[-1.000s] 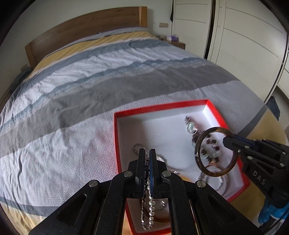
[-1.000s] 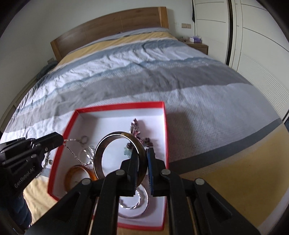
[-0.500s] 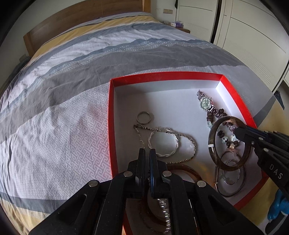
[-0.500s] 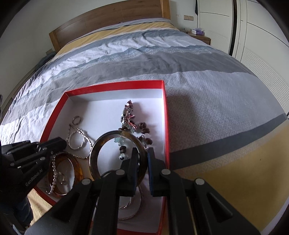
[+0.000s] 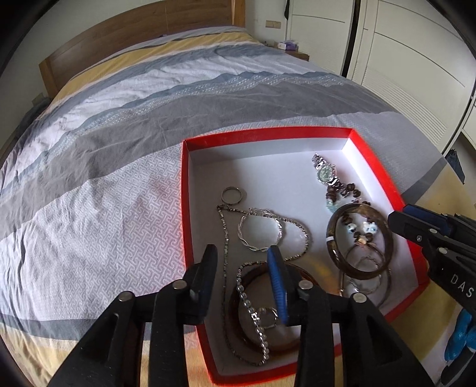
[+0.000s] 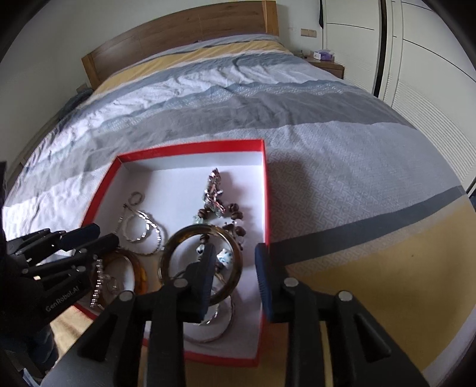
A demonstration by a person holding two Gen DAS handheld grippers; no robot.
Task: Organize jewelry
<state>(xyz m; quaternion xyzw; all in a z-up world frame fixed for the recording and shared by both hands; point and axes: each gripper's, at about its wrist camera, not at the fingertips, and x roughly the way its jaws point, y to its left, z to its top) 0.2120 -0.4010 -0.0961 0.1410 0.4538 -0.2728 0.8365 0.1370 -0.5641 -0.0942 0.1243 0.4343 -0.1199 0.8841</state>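
Observation:
A red box [image 5: 374, 160] [image 6: 264, 190] with a white inside lies on the bed and holds jewelry. In it are a wristwatch [image 5: 325, 174], a silver chain [image 5: 226, 238], a twisted silver bracelet [image 5: 258, 227], a small ring [image 5: 232, 195], an amber bangle [image 6: 135, 265] and a rhinestone strand [image 5: 253, 312]. A dark tortoiseshell bangle [image 5: 360, 242] [image 6: 202, 262] rests in the box over beads. My left gripper [image 5: 242, 268] is open above the strand and amber bangle. My right gripper [image 6: 235, 268] is open, its left finger over the dark bangle.
The bed has a striped grey, white and yellow cover [image 5: 119, 148]. A wooden headboard [image 6: 184, 26] stands at the far end. White wardrobe doors [image 5: 401, 59] run along the right. A nightstand [image 6: 324, 65] holds a small box.
Both grippers have opened. The left one let the rhinestone strand down into the box. The right one let go of the dark bangle, which now lies in the box.

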